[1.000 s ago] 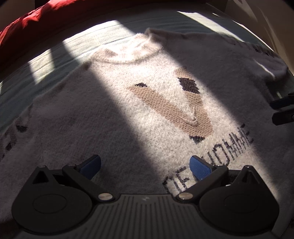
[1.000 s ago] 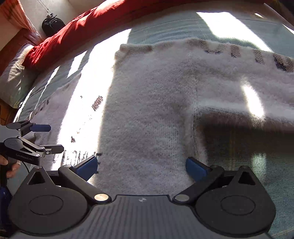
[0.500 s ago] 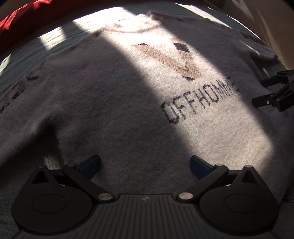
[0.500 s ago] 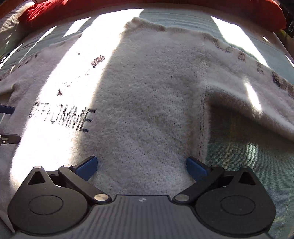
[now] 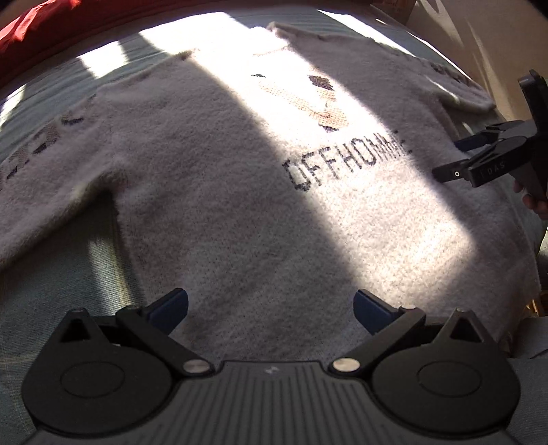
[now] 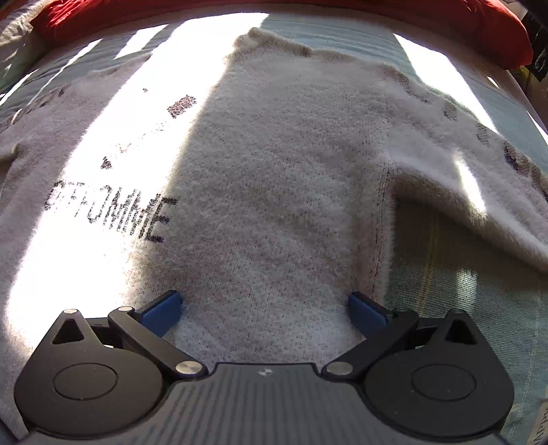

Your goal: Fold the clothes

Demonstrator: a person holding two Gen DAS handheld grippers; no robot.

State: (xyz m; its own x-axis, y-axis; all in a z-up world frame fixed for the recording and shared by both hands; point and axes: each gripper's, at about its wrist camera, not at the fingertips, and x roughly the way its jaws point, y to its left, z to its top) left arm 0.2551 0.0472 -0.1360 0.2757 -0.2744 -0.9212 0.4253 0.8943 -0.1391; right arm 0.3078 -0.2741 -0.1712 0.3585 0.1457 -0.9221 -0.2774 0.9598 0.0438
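Sweater (image 5: pixel 239 191) flat on bed (image 6: pixel 445 274), hem between each pair of fingers. Left gripper (image 5: pixel 270 304) and right gripper (image 6: pixel 264 304) spread apart, holding nothing.

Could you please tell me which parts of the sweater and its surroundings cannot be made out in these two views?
- Sweater hem: hidden in both views behind each camera's own gripper body, left gripper, right gripper.
- Sleeve ends: cut off by the frame edge, left sleeve in the left wrist view, right sleeve in the right wrist view.
- Chest lettering: its left part is washed out by sunlight in the right wrist view.
- Red bedding: only a strip shows at the top edge.
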